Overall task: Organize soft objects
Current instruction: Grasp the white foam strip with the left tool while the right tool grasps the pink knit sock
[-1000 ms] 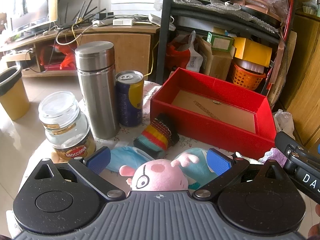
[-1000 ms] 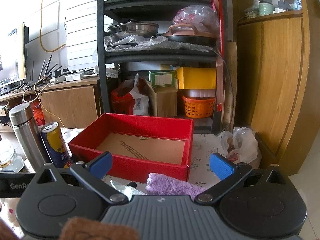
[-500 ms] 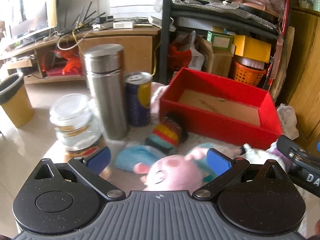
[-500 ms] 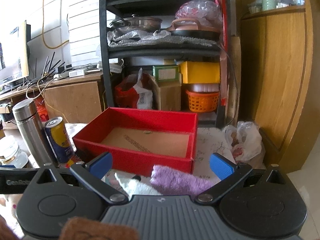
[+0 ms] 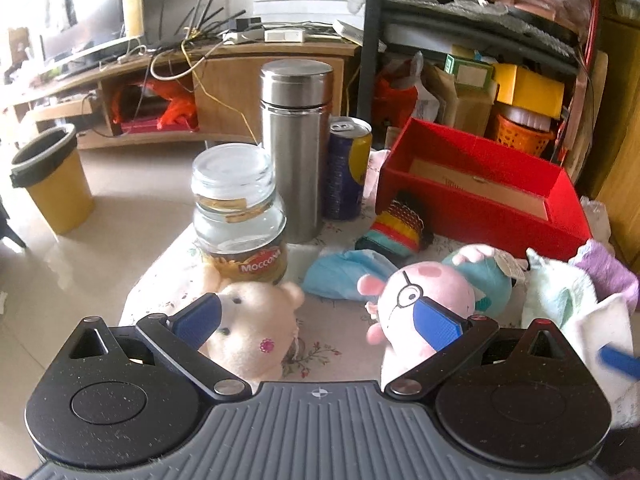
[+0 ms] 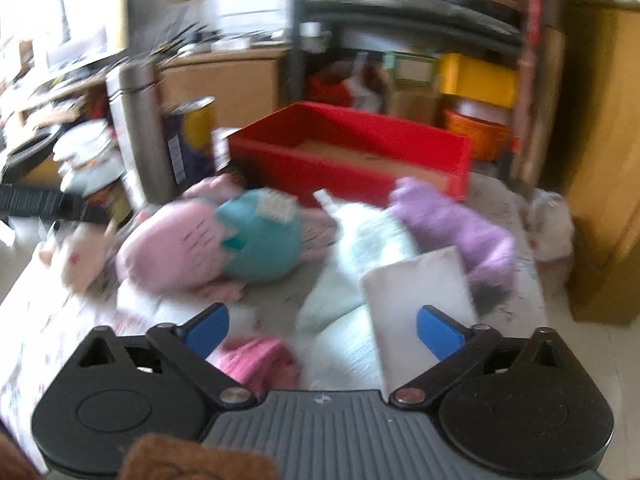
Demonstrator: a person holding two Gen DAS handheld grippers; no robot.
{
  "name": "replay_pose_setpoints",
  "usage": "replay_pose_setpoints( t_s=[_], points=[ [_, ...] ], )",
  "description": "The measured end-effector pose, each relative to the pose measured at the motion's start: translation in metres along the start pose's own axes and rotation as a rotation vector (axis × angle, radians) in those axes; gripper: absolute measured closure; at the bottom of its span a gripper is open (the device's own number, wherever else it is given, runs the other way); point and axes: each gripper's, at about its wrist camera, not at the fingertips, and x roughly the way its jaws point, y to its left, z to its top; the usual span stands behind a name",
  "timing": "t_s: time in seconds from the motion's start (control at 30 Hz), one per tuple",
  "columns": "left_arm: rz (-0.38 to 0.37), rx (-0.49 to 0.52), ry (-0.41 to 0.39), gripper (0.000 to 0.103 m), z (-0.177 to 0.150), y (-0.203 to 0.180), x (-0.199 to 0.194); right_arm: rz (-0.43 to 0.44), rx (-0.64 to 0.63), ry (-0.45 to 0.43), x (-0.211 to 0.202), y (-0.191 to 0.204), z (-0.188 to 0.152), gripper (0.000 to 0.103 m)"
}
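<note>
Toys and cloths crowd the near half of my table, with the red box (image 5: 480, 184) waiting empty at about 1 o'clock in the left wrist view, so I read that as the bin for the soft things. My left gripper (image 5: 316, 322) stands wide with nothing between its jaws; the cream teddy bear (image 5: 252, 328) lies just behind its left finger and the pink pig plush (image 5: 424, 292) behind its right, so either could be taken next. My right gripper (image 6: 322, 326) is closing, yet its pads press on nothing that I can make out; the view is blurred. A folded white cloth (image 6: 416, 292) lies by its right finger, a pale green towel (image 6: 360, 256) sits at 12 o'clock, and a pink cloth (image 6: 256, 360) at 7 o'clock close under the left finger. The purple towel (image 6: 456, 224) rests at 1 o'clock against the box's near wall. Hard items, the Moccona jar (image 5: 240, 220), steel flask (image 5: 296, 148) and drink can (image 5: 348, 168), stand together at 11 o'clock, apart from the soft pile, and I judge they stay put. Striped socks (image 5: 396, 226) and a blue cloth (image 5: 348, 272) lie between them and the box.
</note>
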Motion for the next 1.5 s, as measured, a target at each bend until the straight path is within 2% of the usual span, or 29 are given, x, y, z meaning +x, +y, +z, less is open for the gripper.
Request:
replay_pose_setpoints(
  t_s=[0.03, 0.1, 0.17, 0.23, 0.27, 0.3, 0.43, 0.53, 0.63, 0.87, 0.97, 1.03, 1.1, 1.13, 1.17, 1.2, 1.23, 1.3, 1.5],
  points=[
    [-0.004, -0.005, 0.001, 0.006, 0.001, 0.001, 0.000, 0.020, -0.036, 0.006, 0.002, 0.005, -0.004, 0.037],
    [-0.009, -0.002, 0.002, 0.006, 0.000, 0.002, 0.000, 0.056, -0.093, 0.033, 0.007, 0.014, -0.010, 0.054],
    [-0.017, 0.009, 0.006, 0.006, -0.001, 0.002, 0.000, 0.080, -0.119, 0.082, 0.016, 0.021, -0.014, 0.059],
    [-0.031, 0.013, 0.015, 0.006, -0.003, 0.002, 0.001, 0.080, -0.144, 0.095, 0.024, 0.025, -0.018, 0.065],
    [-0.040, 0.014, 0.023, 0.006, -0.004, 0.002, 0.002, 0.108, -0.146, 0.109, 0.028, 0.024, -0.019, 0.081],
    [-0.052, 0.013, 0.034, 0.006, -0.005, 0.002, 0.004, 0.140, -0.123, 0.137, 0.033, 0.021, -0.018, 0.085],
    [-0.100, 0.004, 0.091, 0.006, -0.010, 0.000, 0.011, 0.165, -0.072, 0.158, 0.033, 0.013, -0.016, 0.090],
    [-0.185, -0.050, 0.162, 0.006, -0.016, 0.002, 0.019, 0.224, -0.016, 0.174, 0.025, 0.009, -0.013, 0.092],
    [-0.222, -0.099, 0.213, 0.006, -0.025, 0.000, 0.024, 0.267, 0.040, 0.195, 0.014, 0.000, -0.010, 0.092],
    [-0.326, -0.176, 0.342, 0.010, -0.032, -0.028, 0.047, 0.239, 0.090, 0.195, -0.005, -0.022, -0.005, 0.092],
    [-0.323, -0.216, 0.380, 0.016, -0.039, -0.039, 0.059, 0.229, 0.137, 0.193, -0.005, -0.034, -0.004, 0.092],
    [-0.291, -0.230, 0.391, 0.030, -0.043, -0.044, 0.067, 0.227, 0.169, 0.184, -0.006, -0.043, -0.003, 0.092],
    [-0.281, -0.265, 0.371, 0.032, -0.043, -0.043, 0.070, 0.234, 0.181, 0.176, -0.008, -0.047, -0.001, 0.092],
    [-0.283, -0.287, 0.360, 0.046, -0.042, -0.043, 0.070, 0.241, 0.185, 0.169, -0.010, -0.048, 0.001, 0.092],
    [-0.295, -0.312, 0.363, 0.054, -0.042, -0.042, 0.071, 0.248, 0.187, 0.163, -0.011, -0.048, 0.002, 0.091],
    [-0.295, -0.343, 0.376, 0.054, -0.043, -0.039, 0.073, 0.256, 0.190, 0.158, -0.012, -0.050, 0.003, 0.091],
    [-0.297, -0.379, 0.385, 0.061, -0.045, -0.036, 0.073, 0.266, 0.193, 0.154, -0.014, -0.051, 0.004, 0.091],
    [-0.312, -0.404, 0.400, 0.068, -0.051, -0.034, 0.071, 0.280, 0.201, 0.145, -0.017, -0.052, 0.006, 0.091],
    [-0.279, -0.327, 0.357, 0.074, -0.051, -0.035, 0.046, 0.282, 0.214, 0.109, -0.025, -0.052, 0.016, 0.091]
  ],
)
